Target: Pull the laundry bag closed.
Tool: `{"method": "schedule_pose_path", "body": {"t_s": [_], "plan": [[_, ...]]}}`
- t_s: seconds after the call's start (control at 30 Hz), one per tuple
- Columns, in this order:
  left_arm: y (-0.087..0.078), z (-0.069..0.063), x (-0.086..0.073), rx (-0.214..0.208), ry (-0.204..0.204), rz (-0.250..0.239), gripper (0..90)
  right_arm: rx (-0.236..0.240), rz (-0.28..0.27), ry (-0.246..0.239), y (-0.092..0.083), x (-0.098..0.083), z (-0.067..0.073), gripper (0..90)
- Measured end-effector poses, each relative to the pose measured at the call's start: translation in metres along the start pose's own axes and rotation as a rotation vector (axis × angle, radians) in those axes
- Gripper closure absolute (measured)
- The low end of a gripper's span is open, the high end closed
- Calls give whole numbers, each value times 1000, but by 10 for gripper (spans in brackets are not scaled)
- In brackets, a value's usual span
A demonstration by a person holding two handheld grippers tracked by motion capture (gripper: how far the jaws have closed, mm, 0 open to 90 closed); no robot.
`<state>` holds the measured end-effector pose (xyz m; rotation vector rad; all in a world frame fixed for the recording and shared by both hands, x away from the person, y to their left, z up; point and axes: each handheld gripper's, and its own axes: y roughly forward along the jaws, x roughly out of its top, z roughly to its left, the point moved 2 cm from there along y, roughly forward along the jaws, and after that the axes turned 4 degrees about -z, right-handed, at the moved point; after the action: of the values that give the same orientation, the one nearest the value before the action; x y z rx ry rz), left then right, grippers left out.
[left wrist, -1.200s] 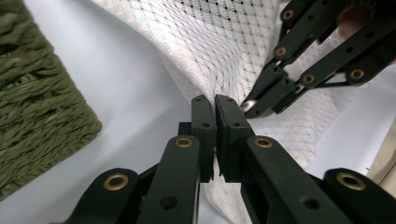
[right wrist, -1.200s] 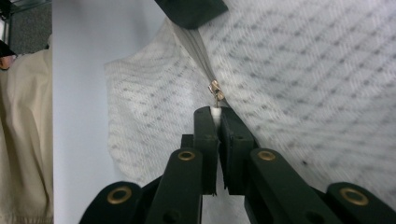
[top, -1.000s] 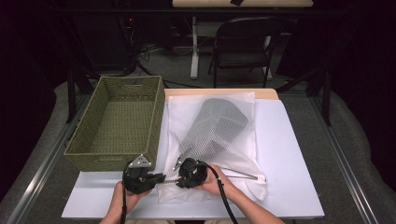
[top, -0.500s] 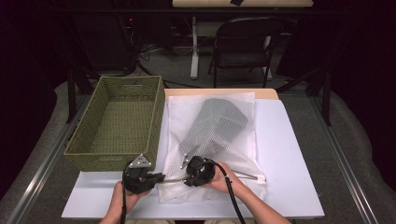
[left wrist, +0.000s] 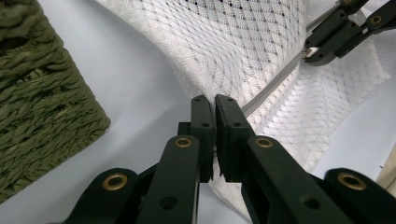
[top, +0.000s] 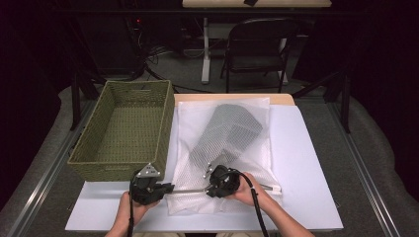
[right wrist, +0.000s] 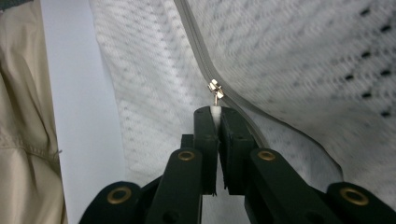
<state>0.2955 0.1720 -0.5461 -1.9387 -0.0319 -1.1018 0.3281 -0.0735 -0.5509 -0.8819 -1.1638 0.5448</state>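
Observation:
A white mesh bag point(top: 247, 123) lies flat on the white table with a dark grey garment point(top: 225, 133) inside it. Its grey zipper point(top: 190, 190) runs along the near edge. My left gripper point(top: 170, 186) is shut on the bag's fabric at the zipper's left end point(left wrist: 215, 100). My right gripper point(top: 207, 178) sits a short way to the right of it and is shut on the white tab of the zipper pull point(right wrist: 215, 88). The metal slider shows just above the right gripper point(right wrist: 215, 111) on the zipper tape point(right wrist: 194, 39). The right gripper point(left wrist: 312, 52) also shows far off in the left gripper view.
An empty green woven basket point(top: 126, 128) stands left of the bag, its corner point(left wrist: 37, 93) close to my left gripper. The white table top point(top: 306, 163) lies bare to the right of the bag. A chair point(top: 259, 49) stands beyond the table.
My right gripper has slid to the right along the zipper, away from the left gripper. The left gripper has kept its place on the bag's edge.

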Motion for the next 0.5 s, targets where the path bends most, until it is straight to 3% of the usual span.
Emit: {"method": "schedule_pose_path", "body": {"t_s": [0.5], "plan": [[0, 0, 0, 11, 1, 1, 864, -24, -3, 28, -17, -21, -6, 866]]}}
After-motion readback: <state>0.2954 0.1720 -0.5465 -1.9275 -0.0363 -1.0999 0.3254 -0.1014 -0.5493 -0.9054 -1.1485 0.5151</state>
